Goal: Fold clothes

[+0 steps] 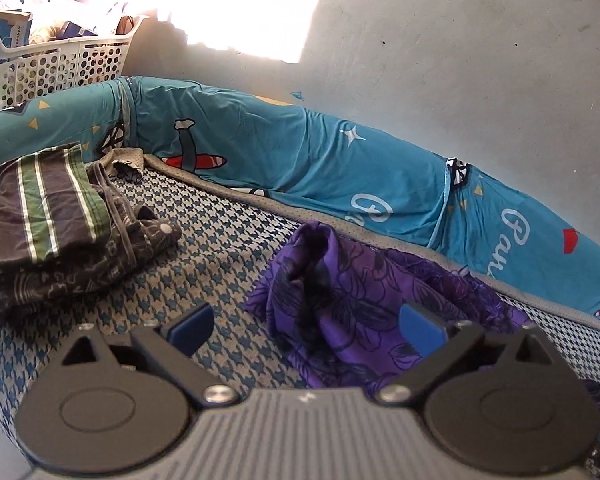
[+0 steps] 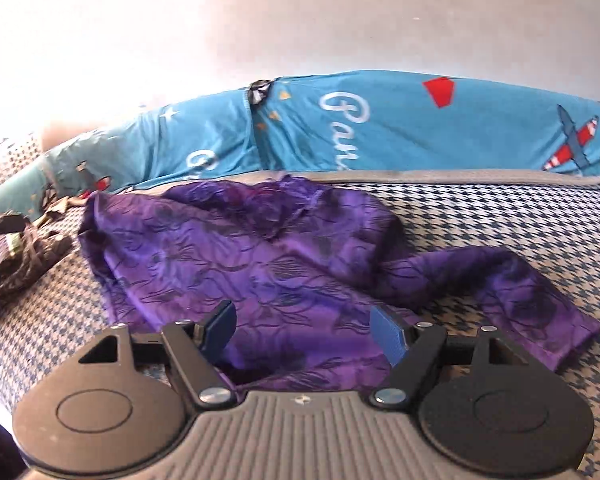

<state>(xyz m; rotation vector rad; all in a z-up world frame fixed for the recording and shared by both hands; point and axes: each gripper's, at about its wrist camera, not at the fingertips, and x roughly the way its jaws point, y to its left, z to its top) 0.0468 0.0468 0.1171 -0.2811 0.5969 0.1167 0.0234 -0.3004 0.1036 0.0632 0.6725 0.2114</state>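
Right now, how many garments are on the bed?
3: purple floral garment spread ahead of both grippers; striped folded piece at left, stacked on dark patterned piece. More may be hidden underneath.

A crumpled purple garment [image 2: 284,264] carries dark floral outlines. The mattress cover [image 1: 220,240] shows blue-and-beige houndstooth. The far teal bolster [image 1: 300,152] has red-and-white planes and white script. At left, a folded green-and-grey striped cloth [image 1: 40,208] tops brown patterned fabric [image 1: 60,280].

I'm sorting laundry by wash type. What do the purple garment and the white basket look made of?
Purple garment: thin, slightly glossy woven fabric, perhaps satin or polyester; it shows a soft sheen and limp folds under a dark floral print. White basket: rigid moulded plastic, matte, with walls pierced by regular round holes.
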